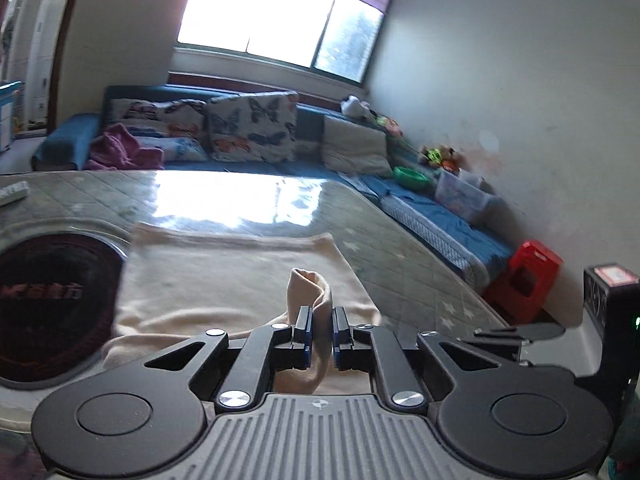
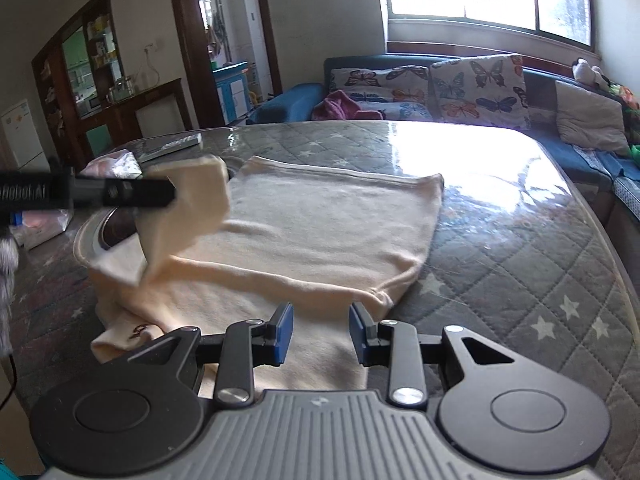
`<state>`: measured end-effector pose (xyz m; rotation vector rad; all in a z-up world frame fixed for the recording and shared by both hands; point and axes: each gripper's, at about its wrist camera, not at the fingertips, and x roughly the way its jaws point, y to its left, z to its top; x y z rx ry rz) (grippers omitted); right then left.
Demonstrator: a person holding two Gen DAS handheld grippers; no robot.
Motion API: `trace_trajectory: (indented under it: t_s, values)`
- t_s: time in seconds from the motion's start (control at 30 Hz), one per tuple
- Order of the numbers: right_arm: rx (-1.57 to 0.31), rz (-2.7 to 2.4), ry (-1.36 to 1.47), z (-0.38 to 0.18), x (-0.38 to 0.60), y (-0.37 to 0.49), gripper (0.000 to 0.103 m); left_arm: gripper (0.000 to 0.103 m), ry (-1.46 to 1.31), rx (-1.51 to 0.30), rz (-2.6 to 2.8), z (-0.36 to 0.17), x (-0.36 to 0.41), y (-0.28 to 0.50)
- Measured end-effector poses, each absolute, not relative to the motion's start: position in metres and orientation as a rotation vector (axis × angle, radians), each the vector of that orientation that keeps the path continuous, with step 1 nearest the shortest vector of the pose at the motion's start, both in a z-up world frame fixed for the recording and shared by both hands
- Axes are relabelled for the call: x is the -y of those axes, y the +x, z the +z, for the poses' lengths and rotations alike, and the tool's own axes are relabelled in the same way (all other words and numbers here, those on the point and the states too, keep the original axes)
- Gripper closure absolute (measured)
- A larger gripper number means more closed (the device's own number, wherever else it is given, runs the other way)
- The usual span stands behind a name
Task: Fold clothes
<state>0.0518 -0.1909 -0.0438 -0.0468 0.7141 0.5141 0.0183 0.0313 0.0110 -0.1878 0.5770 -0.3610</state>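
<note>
A cream sweater (image 2: pixel 320 232) lies spread flat on the quilted grey table (image 2: pixel 520 264). My left gripper (image 1: pixel 321 330) is shut on a fold of the sweater's sleeve (image 1: pixel 310 292) and holds it lifted above the garment. In the right wrist view the left gripper (image 2: pixel 160 194) comes in from the left with the raised sleeve (image 2: pixel 188 208) hanging from it. My right gripper (image 2: pixel 321 330) is open and empty, just above the sweater's near edge.
A dark round inset (image 1: pixel 52 304) lies in the table at the left. A remote (image 2: pixel 172 146) lies at the far left. A blue sofa (image 1: pixel 420 200) with butterfly cushions (image 1: pixel 252 128) runs behind and to the right. A red stool (image 1: pixel 524 276) stands beside the table.
</note>
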Motion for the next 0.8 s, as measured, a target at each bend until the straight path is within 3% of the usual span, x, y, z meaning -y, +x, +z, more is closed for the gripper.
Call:
trace_trajectory:
  t_s: [0.47, 0.6, 0.8]
  values:
    - [-0.711, 0.478, -0.002, -0.046, 0.201, 0.056, 0.073, 0.082, -0.113, -0.666, -0.485, -0.017, -0.012, 0.011]
    - [-0.7, 0.505, -0.01, -0.042, 0.192, 0.057, 0.073, 0.083, -0.12, -0.656, -0.404, -0.014, -0.045, 0.014]
    - [-0.693, 0.574, -0.086, -0.045, 0.161, 0.067, 0.082, 0.084, -0.111, -0.688, -0.253, -0.022, -0.099, 0.025]
